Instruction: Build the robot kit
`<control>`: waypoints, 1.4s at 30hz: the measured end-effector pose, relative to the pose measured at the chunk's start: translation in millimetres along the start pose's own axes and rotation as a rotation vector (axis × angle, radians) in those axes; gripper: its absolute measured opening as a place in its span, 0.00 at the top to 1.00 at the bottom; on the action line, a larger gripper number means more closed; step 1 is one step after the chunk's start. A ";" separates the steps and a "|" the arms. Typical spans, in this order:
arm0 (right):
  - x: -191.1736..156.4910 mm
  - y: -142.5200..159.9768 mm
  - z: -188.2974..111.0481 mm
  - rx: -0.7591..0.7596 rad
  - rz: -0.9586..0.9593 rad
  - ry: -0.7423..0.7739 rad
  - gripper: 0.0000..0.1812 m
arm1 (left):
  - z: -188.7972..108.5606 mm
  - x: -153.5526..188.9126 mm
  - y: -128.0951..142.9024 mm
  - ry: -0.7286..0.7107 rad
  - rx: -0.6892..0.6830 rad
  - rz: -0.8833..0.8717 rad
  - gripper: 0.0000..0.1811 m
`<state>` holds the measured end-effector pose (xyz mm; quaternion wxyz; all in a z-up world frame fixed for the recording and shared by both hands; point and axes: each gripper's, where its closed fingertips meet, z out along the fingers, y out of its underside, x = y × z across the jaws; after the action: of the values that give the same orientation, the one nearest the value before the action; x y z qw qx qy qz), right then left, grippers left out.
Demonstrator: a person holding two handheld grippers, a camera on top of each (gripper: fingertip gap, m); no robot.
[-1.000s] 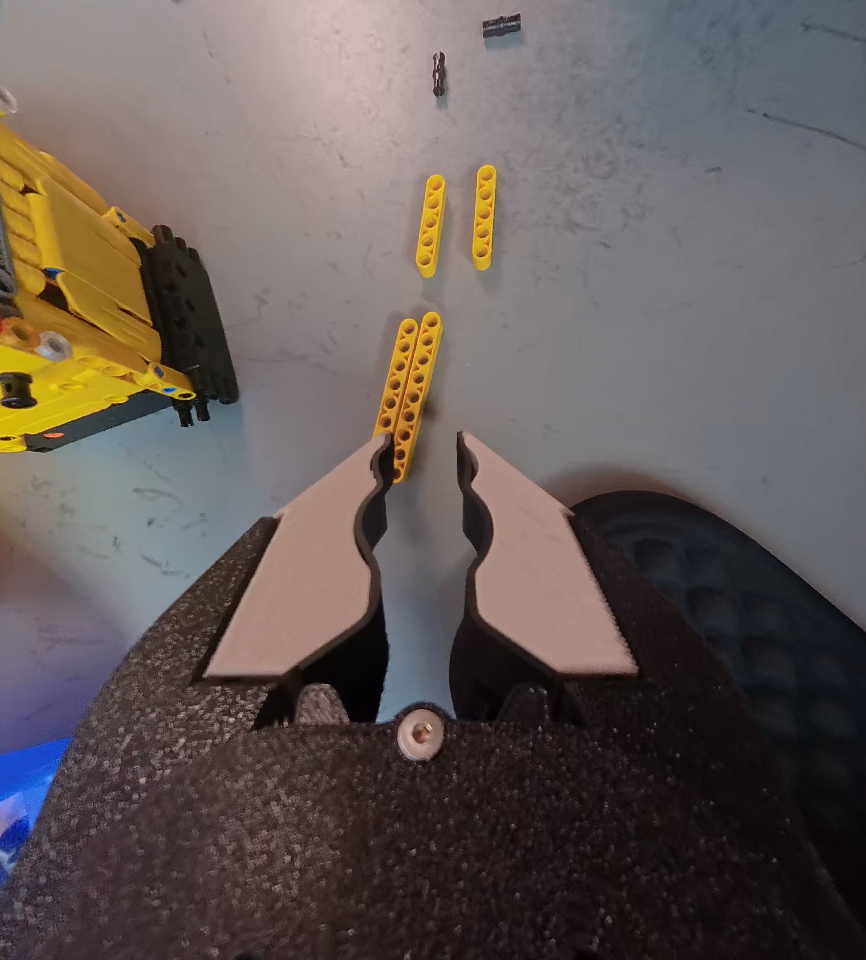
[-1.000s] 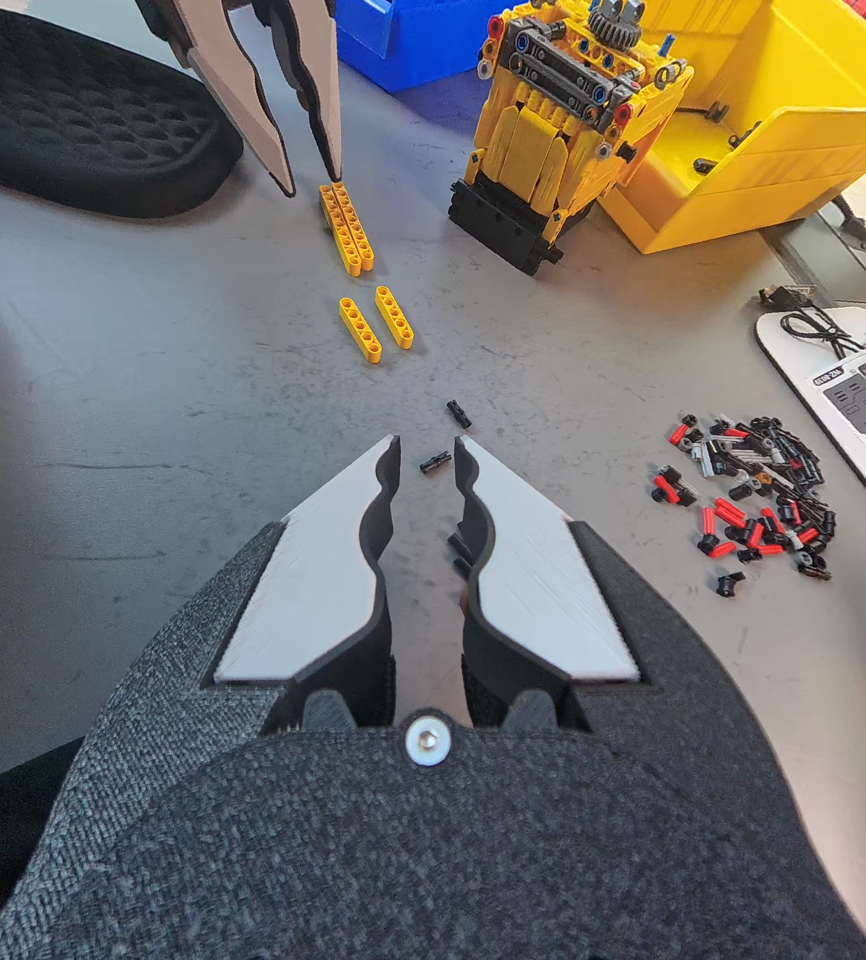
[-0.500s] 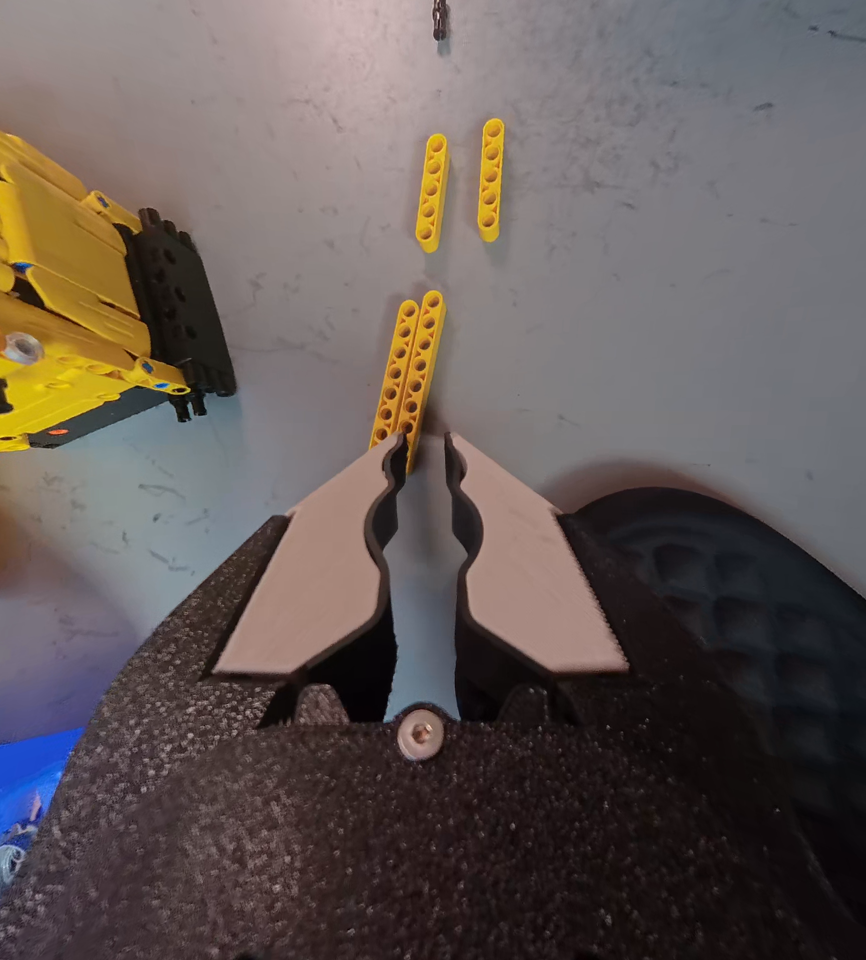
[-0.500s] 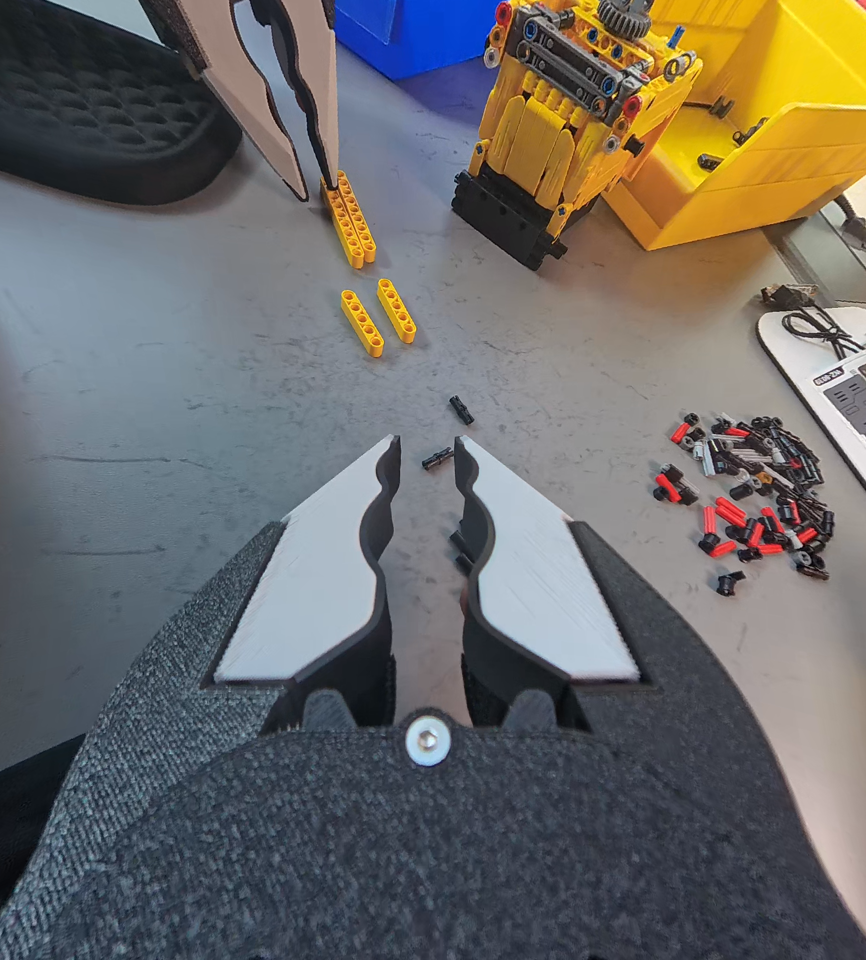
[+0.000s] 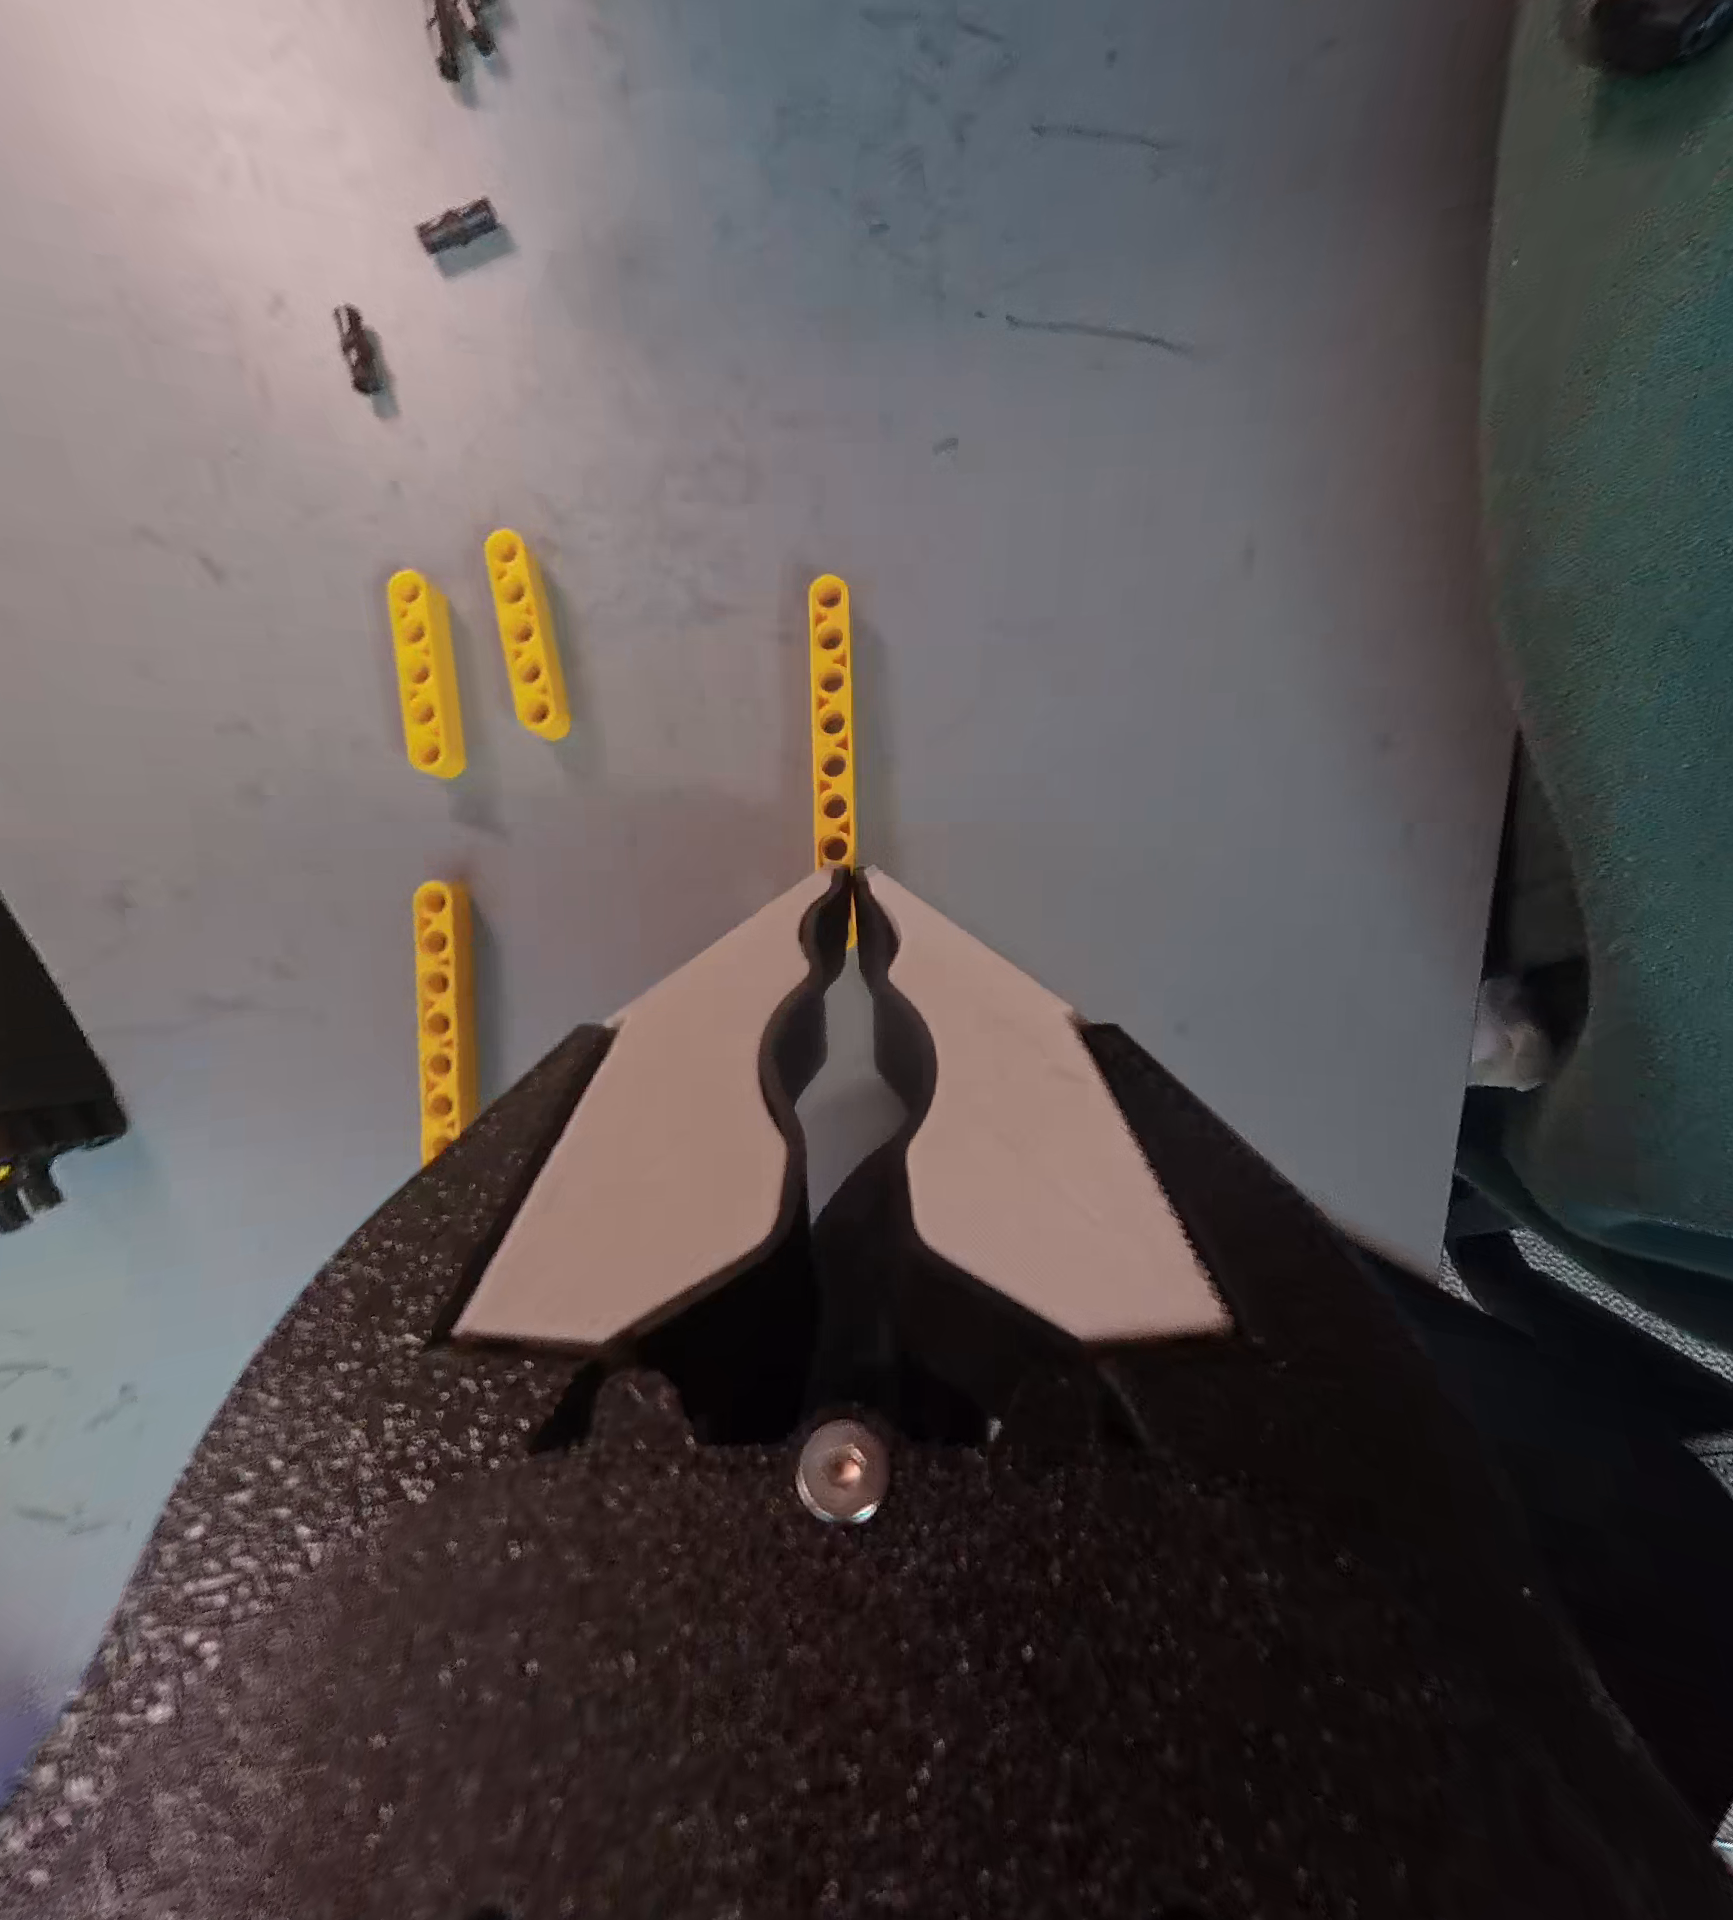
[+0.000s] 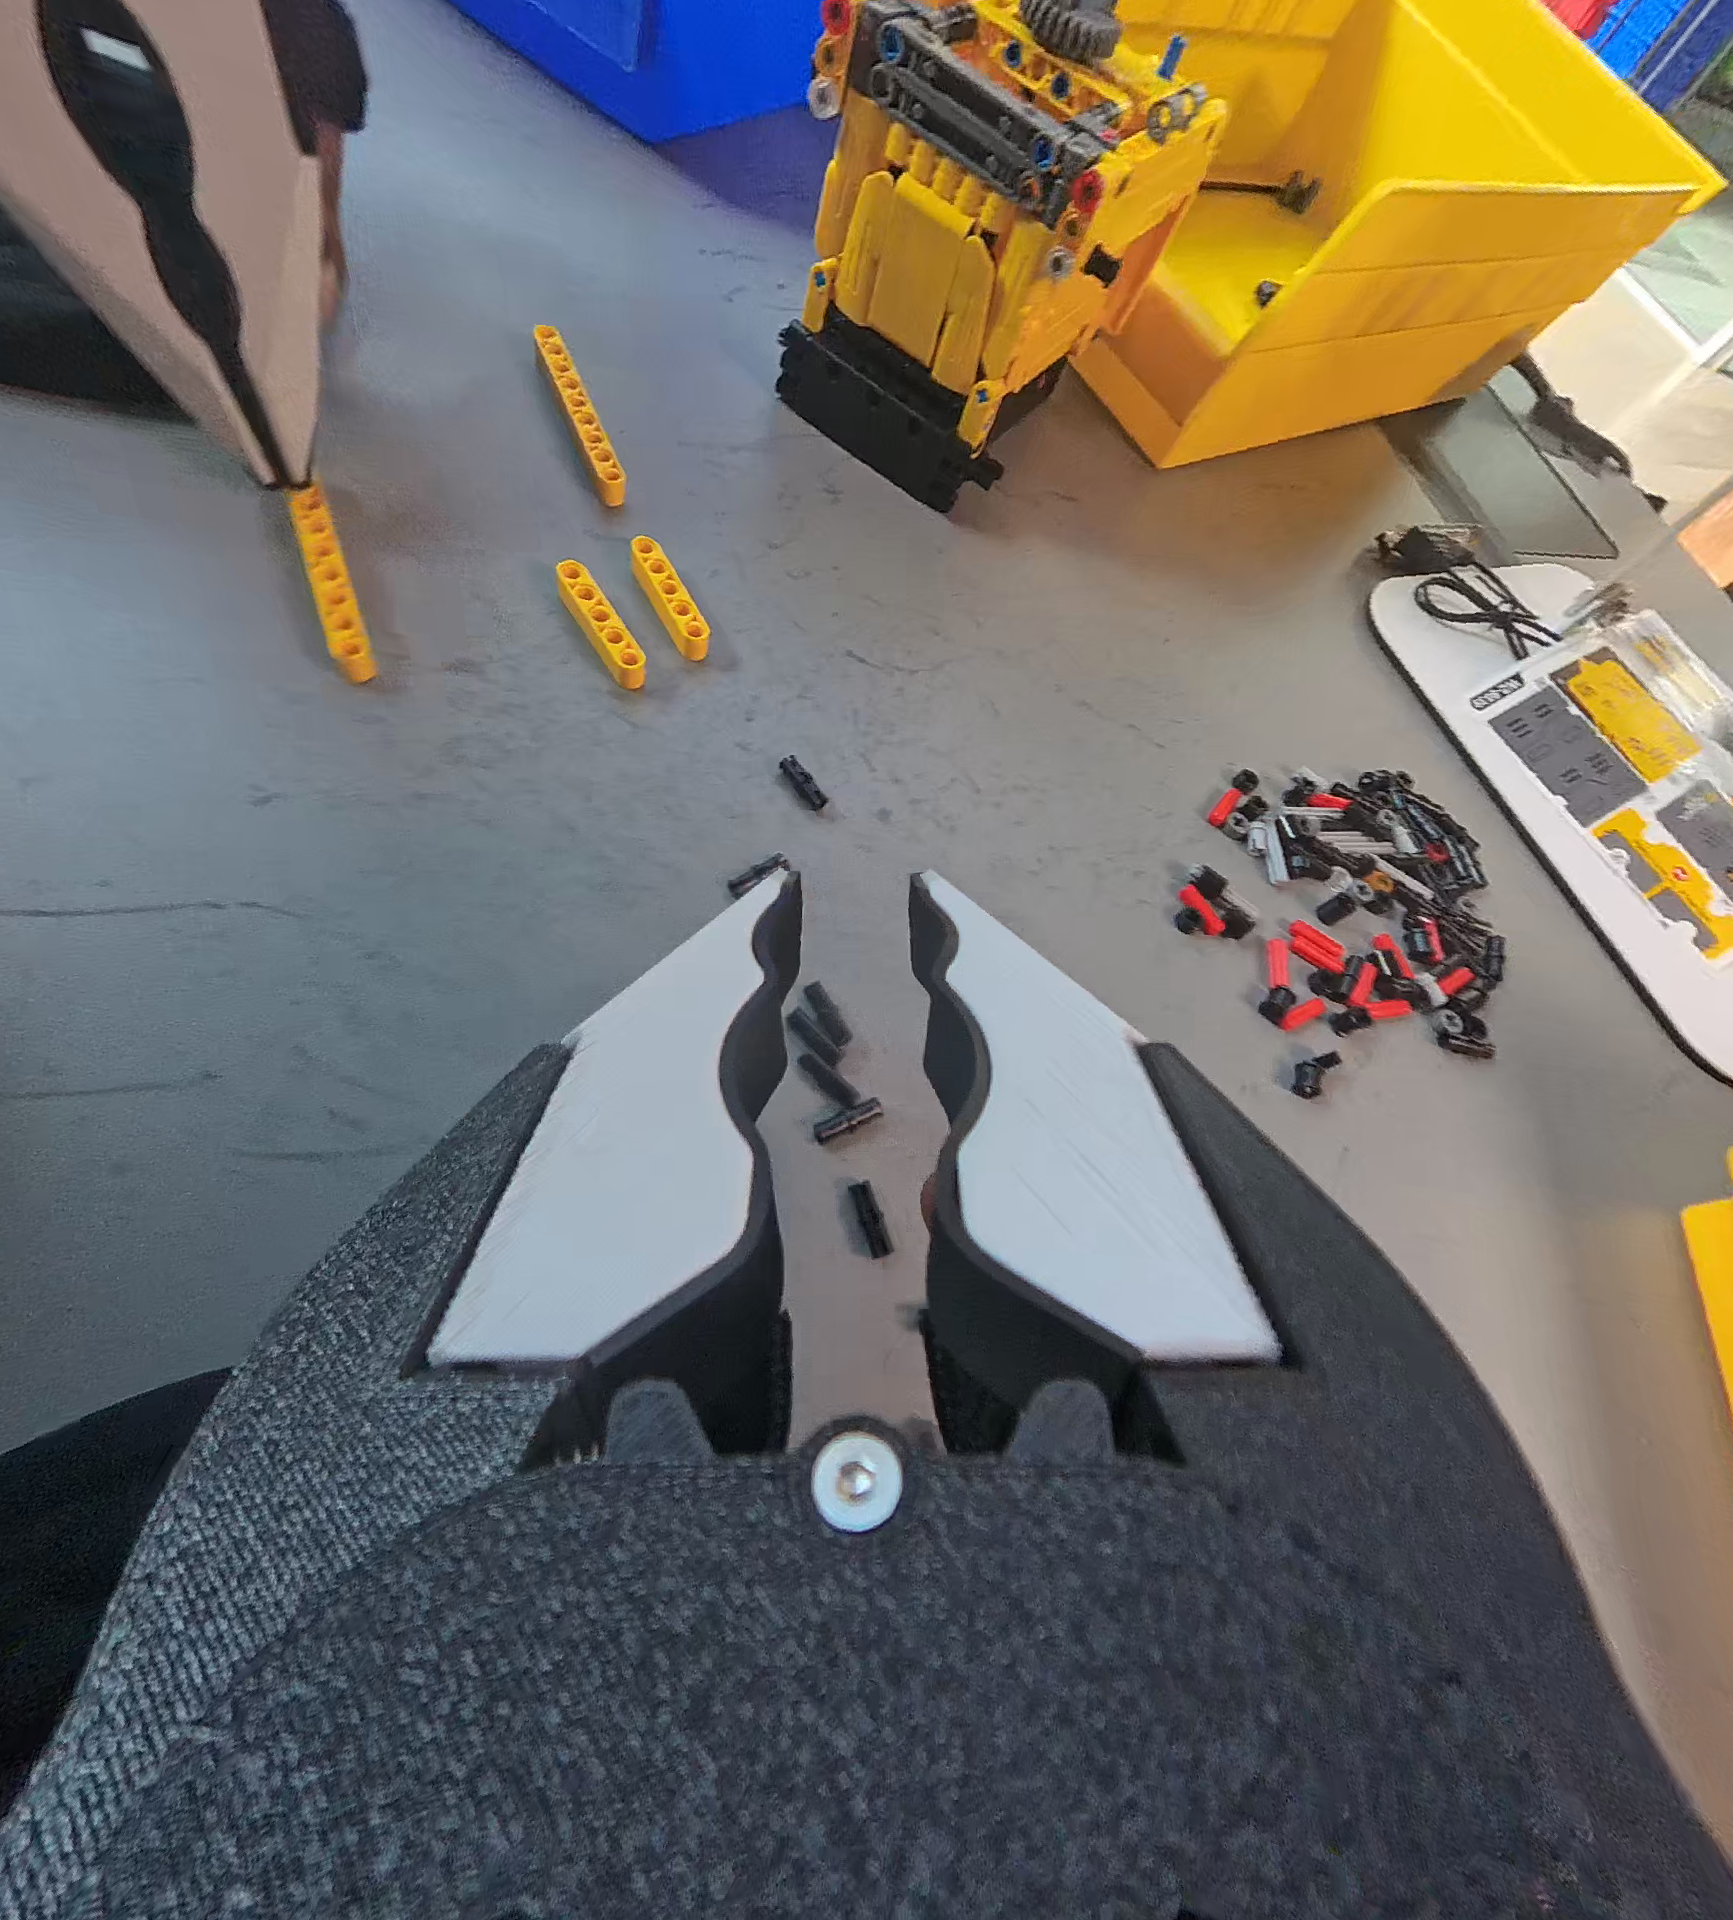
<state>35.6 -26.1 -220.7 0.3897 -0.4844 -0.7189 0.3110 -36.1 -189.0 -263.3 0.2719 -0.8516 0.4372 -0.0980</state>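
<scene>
Left wrist view: left claw (image 5: 849, 881) pinches long yellow beam (image 5: 830, 717)

Left hand-held gripper (image 5: 849, 878): jaws drawn together at the tips, only a thin slit between them, wider gaps farther back where the inner edges curve. Tips pitched down toward the bench. Seen from the right wrist view (image 6: 285, 473), it comes in from the upper left, fingers steeply angled, tips low. Right hand-held gripper (image 6: 851, 883): jaws parted with a clear gap, held level and low over the bench, nothing between the tips.
</scene>
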 end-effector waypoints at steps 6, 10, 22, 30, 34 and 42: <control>13.0 -2.4 -7.1 0.028 0.049 0.027 0.89 | 27.0 8.1 -41.7 0.001 0.061 0.094 1.00; 6.5 -0.2 -0.9 0.018 0.031 0.017 0.89 | 48.8 -7.2 -72.1 -0.018 0.098 0.126 1.00; 20.7 -5.2 8.4 0.090 0.025 0.084 0.89 | 27.3 -48.5 -106.1 -0.026 0.456 -0.090 0.89; 36.2 -23.3 16.8 0.201 0.035 0.162 0.89 | -18.8 -105.1 -114.2 -0.286 0.733 -0.281 0.78; 46.7 -35.4 11.2 0.245 0.031 0.184 0.89 | -32.2 -122.5 -120.4 -0.423 0.790 -0.279 0.77; 66.4 -52.2 25.1 0.229 0.080 0.106 0.83 | -29.4 -173.6 -129.2 -0.600 0.765 -0.249 0.76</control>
<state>-24.8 16.9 -173.0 0.4672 -0.4807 -0.6373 0.3801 -62.6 -0.9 -155.6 0.6648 -0.7272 0.1677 -0.0337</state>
